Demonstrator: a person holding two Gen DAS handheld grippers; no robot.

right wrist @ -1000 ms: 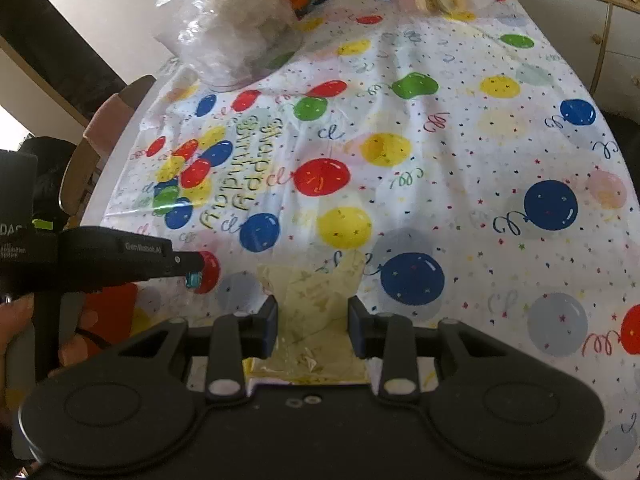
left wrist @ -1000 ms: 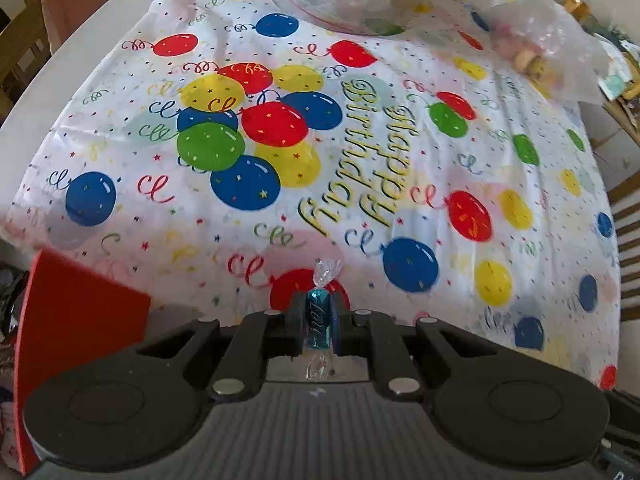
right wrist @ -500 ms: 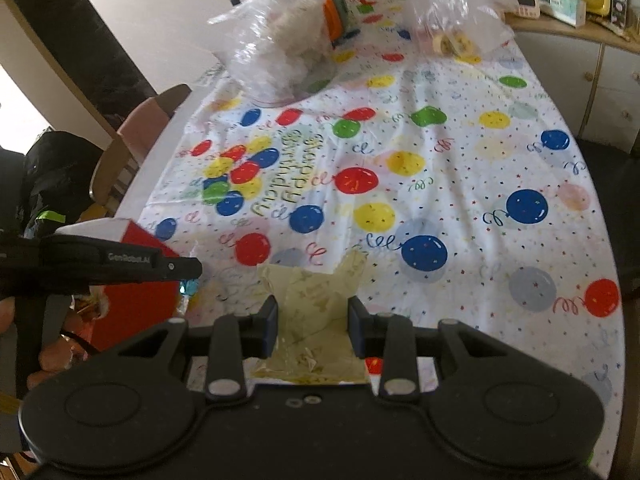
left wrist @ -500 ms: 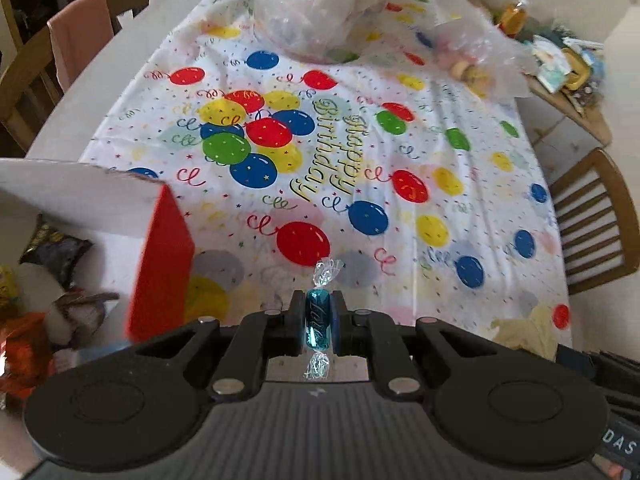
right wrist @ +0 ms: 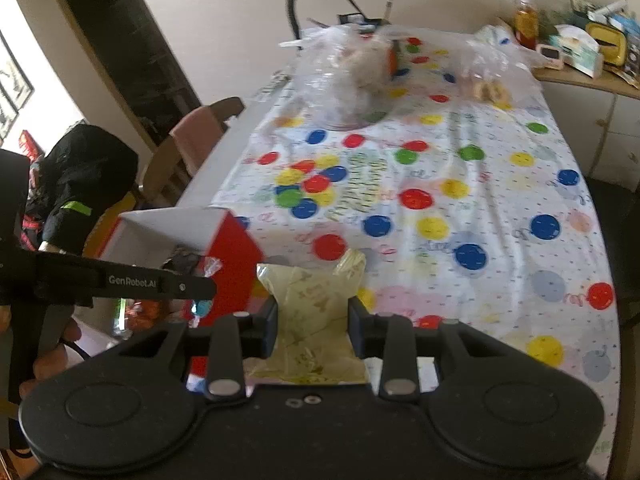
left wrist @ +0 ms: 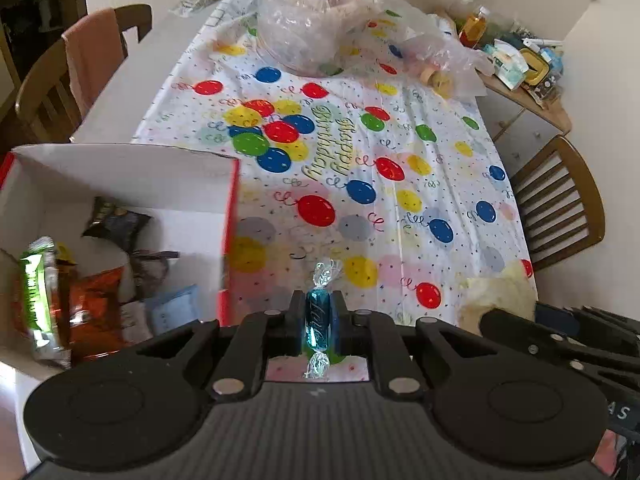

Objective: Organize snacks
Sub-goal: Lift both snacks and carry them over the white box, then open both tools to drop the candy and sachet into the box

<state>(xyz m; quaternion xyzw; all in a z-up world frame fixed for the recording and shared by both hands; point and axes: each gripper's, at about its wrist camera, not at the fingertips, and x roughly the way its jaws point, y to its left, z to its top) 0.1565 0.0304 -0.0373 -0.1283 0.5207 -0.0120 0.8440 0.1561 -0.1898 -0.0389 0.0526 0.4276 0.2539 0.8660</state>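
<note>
**Both grippers loaded beside the snack box**

Left wrist view: the left hand-held gripper (left wrist: pixel 319 326) has its fingers closed narrowly on a blue twist-wrapped candy (left wrist: pixel 319 322), which stands upright between the pads with its clear twisted ends sticking out above and below. It hangs above the bench (left wrist: pixel 120 92), just to the right of a red-and-white cardboard box (left wrist: pixel 132 176). Inside the box lie several snack packets, among them an orange one (left wrist: pixel 94 300), a dark one (left wrist: pixel 116 222) and a green-edged one (left wrist: pixel 38 292). The bench carries a balloon-print "Happy Birthday" tablecloth (left wrist: pixel 400 184); crumpled clear plastic bags (left wrist: pixel 308 28) sit at its far end.

Right wrist view: the right hand-held gripper (right wrist: pixel 312 318) holds a pale yellow snack packet (right wrist: pixel 310 304) pinched at its middle between moderately spread fingers, above the near edge of the tablecloth (right wrist: pixel 500 200). The left gripper (right wrist: pixel 202 288) reaches in from the left with the blue candy (right wrist: pixel 203 306) at its tip, close by the box's red wall (right wrist: pixel 236 256).
</note>
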